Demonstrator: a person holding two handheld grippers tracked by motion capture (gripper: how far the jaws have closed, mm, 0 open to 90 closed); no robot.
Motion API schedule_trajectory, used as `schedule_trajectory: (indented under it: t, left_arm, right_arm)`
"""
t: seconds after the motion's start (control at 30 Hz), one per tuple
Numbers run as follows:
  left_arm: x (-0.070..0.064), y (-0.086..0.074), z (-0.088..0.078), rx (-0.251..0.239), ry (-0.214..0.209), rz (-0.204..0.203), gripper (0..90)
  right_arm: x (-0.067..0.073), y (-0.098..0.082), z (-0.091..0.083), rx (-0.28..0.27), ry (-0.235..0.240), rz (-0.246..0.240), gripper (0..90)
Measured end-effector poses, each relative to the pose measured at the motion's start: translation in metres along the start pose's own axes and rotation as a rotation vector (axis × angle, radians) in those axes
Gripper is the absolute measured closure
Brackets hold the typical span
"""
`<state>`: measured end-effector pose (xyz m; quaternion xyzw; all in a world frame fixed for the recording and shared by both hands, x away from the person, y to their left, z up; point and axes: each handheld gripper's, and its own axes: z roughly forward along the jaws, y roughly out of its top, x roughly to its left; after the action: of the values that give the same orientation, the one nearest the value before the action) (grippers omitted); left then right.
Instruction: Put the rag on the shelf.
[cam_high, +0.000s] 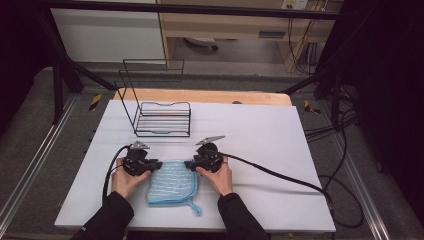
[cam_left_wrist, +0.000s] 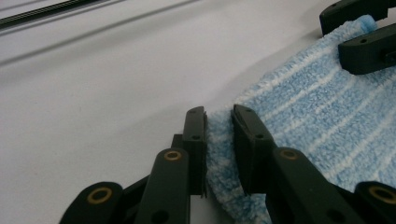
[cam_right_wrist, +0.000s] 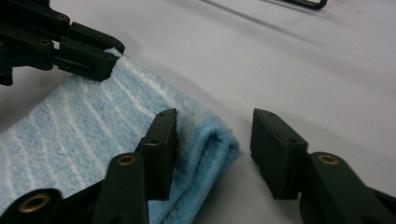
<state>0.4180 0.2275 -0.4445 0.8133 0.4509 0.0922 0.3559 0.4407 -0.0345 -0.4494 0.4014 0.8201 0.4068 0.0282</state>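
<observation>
Already the left gripper (cam_left_wrist: 218, 122) is pinching one corner of the blue towel (cam_high: 171, 181), while the right gripper (cam_right_wrist: 214, 128), jaws apart, is straddling its opposite folded corner.

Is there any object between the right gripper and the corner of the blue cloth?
No. The right gripper already has the folded corner of the blue cloth between its jaws; only white table surrounds it.

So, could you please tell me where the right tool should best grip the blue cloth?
Probably the far right corner of the blue cloth, approached from its right edge. The layers are folded thick there, and the right tool already straddles that fold without pinching it.
</observation>
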Motion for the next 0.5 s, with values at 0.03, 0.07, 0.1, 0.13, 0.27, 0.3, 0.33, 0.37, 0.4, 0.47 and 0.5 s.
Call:
schedule_trajectory:
  t: [0.03,0.07,0.1,0.13,0.27,0.3,0.33,0.37,0.4,0.47,0.5]
  left_arm:
    - [-0.0001,0.0000,0.0000,0.001,-0.001,0.001,75.0]
    - [-0.0001,0.0000,0.0000,0.000,-0.002,0.002,75.0]
    - [0.0000,-0.0001,0.0000,-0.001,-0.002,0.004,75.0]
    - [0.0002,-0.0002,0.0000,-0.002,-0.004,0.004,75.0]
    - [0.0007,-0.0004,0.0001,-0.004,-0.007,0.008,74.9]
    - [0.0006,-0.0004,0.0000,-0.003,-0.007,0.009,74.9]
    - [0.0006,-0.0004,-0.0001,-0.003,-0.006,0.011,74.9]
    - [0.0005,-0.0005,-0.0001,-0.005,-0.006,0.013,74.9]
    - [0.0006,-0.0005,-0.0002,-0.005,-0.007,0.011,74.9]
    - [0.0012,-0.0005,-0.0004,-0.006,-0.013,0.002,75.5]
    - [0.0017,-0.0006,-0.0006,-0.006,-0.019,-0.003,76.3]
  right_arm:
    - [0.0002,0.0000,0.0000,0.001,0.006,0.004,54.5]
    - [0.0002,-0.0001,0.0003,0.005,0.011,0.009,56.0]
    - [0.0001,-0.0004,0.0010,0.010,0.019,0.015,57.4]
    - [0.0000,-0.0009,0.0021,0.018,0.026,0.021,57.7]
    - [0.0012,-0.0017,0.0021,0.019,0.027,0.037,61.7]
    - [0.0015,-0.0020,0.0023,0.021,0.033,0.041,64.0]
    - [0.0019,-0.0027,0.0027,0.019,0.037,0.038,65.8]
    - [0.0024,-0.0032,0.0028,0.019,0.042,0.040,67.7]
    - [0.0027,-0.0037,0.0032,0.017,0.045,0.041,69.8]
    - [0.0030,-0.0039,0.0034,0.020,0.053,0.052,73.4]
    - [0.0028,-0.0038,0.0034,0.020,0.057,0.057,75.0]
